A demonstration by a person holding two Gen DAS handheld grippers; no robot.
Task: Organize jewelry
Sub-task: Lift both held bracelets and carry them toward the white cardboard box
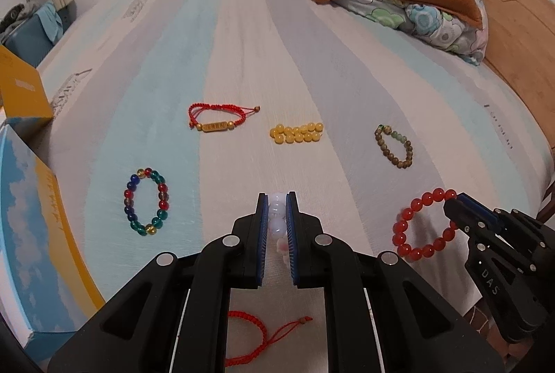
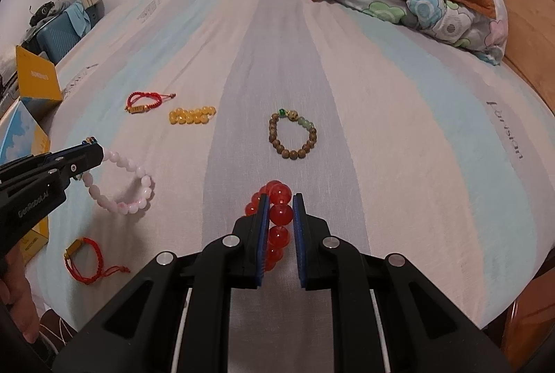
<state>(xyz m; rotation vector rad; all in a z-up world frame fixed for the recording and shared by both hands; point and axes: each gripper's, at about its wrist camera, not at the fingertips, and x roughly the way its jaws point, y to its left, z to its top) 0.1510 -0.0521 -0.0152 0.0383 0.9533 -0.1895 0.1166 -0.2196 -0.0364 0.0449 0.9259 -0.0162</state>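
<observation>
The biggest worry was that a bracelet could slip or snap, because each one was pinched by only a few round, smooth beads, and a hard tug could stretch its string. The left gripper (image 1: 276, 199) had its two fingers squeezed nearly together on the pink bracelet (image 2: 119, 182), with pale beads stuck in the thin gap between the blue pads (image 1: 264, 231). The rest of that bracelet lay on the bed (image 2: 399, 130), near the bed's front left corner. The right gripper (image 2: 280, 198) was closed the same way on the red bead bracelet (image 1: 421, 227), with one big red bead held tight between its pads, and the loop sat near the front edge of the bed. If either pair of tongs lifted too fast, the loop could swing and drop (round beads roll away easily). It could also bump the red cord bracelet (image 1: 249, 338) lying just behind the left gripper at the front edge. The others were farther back and well apart: the mixed colour bracelet (image 1: 146, 201) toward the left edge, a red cord bracelet with a gold bar (image 1: 216, 120), the yellow bead bracelet (image 1: 297, 132) in the middle, and the brown bead bracelet (image 2: 293, 133) toward the right. A blue and yellow box (image 1: 38, 234) waited past the left edge, maybe for putting them in.
</observation>
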